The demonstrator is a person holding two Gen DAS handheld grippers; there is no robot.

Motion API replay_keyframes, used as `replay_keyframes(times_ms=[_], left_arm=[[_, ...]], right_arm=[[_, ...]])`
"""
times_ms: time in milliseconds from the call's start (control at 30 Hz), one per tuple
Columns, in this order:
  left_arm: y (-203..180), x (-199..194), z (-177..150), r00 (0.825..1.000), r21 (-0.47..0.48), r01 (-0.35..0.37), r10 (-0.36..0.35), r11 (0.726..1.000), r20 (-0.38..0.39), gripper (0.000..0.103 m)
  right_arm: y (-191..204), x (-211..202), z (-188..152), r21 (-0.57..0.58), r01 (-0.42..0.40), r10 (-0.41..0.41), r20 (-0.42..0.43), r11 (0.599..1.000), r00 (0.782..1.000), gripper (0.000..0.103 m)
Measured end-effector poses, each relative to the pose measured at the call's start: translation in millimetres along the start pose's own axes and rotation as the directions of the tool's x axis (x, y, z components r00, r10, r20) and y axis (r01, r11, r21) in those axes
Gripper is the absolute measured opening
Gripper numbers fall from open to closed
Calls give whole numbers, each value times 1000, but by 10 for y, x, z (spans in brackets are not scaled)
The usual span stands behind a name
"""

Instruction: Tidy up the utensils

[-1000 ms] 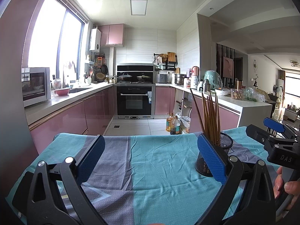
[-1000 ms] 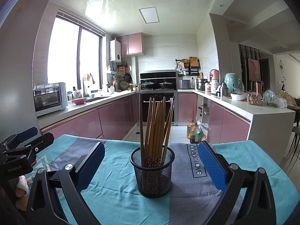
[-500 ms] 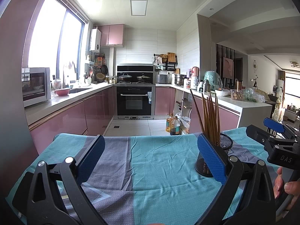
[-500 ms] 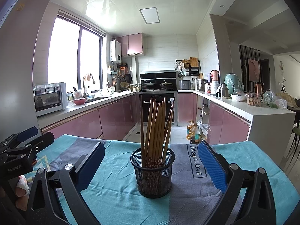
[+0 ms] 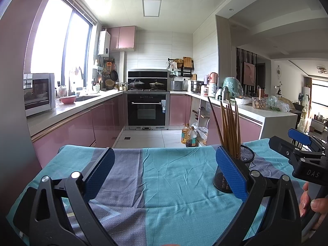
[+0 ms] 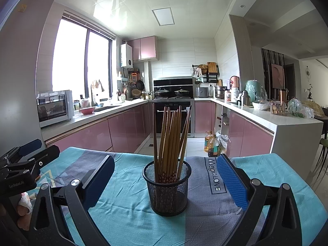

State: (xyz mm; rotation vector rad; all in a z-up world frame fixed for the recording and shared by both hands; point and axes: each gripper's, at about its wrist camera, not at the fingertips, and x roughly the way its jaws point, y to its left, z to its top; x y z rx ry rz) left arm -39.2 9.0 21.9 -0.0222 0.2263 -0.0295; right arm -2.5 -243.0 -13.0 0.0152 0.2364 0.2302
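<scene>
A black mesh holder [image 6: 167, 186] stands upright on the teal and grey cloth [image 6: 131, 221], filled with several brown chopsticks [image 6: 171, 135] leaning at slight angles. My right gripper [image 6: 166, 181] is open, its blue pads wide on either side of the holder and just short of it. In the left wrist view the same holder [image 5: 244, 160] sits behind the right pad, with the chopsticks [image 5: 229, 127] rising from it. My left gripper [image 5: 165, 172] is open over bare cloth [image 5: 164, 184], with nothing between its fingers.
The other gripper and a hand [image 5: 313, 203] show at the right edge of the left wrist view; the left gripper [image 6: 20, 174] shows at the left edge of the right wrist view. Beyond the table's far edge lie pink kitchen cabinets, an oven [image 5: 146, 110] and oil bottles [image 6: 211, 145].
</scene>
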Motion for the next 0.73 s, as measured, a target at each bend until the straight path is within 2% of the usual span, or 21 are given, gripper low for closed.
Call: replay_keyframes(times_ms=[400, 533, 600, 667, 733], left_arm=[[-8, 33, -30, 1000, 8, -4, 5, 1000, -21, 97], [-15, 109, -45, 999, 8, 2, -2, 1000, -54, 97], [10, 154, -62, 997, -1, -3, 3, 1000, -78, 97], [89, 232, -89, 993, -29, 2, -5, 1000, -116, 97], [177, 331, -125, 987, -50, -1, -7, 999, -161, 97]], right_arm=[[-2, 3, -7, 5, -1, 1, -4, 1000, 1000, 97], [-48, 35, -29, 11, -3, 3, -20, 1000, 1000, 97], [-150, 103, -51, 31, -2, 4, -59, 1000, 998, 97], [-315, 231, -107, 44, 30, -24, -133, 999, 991, 97], [-509, 438, -212, 38, 98, -86, -242, 994, 966, 97]])
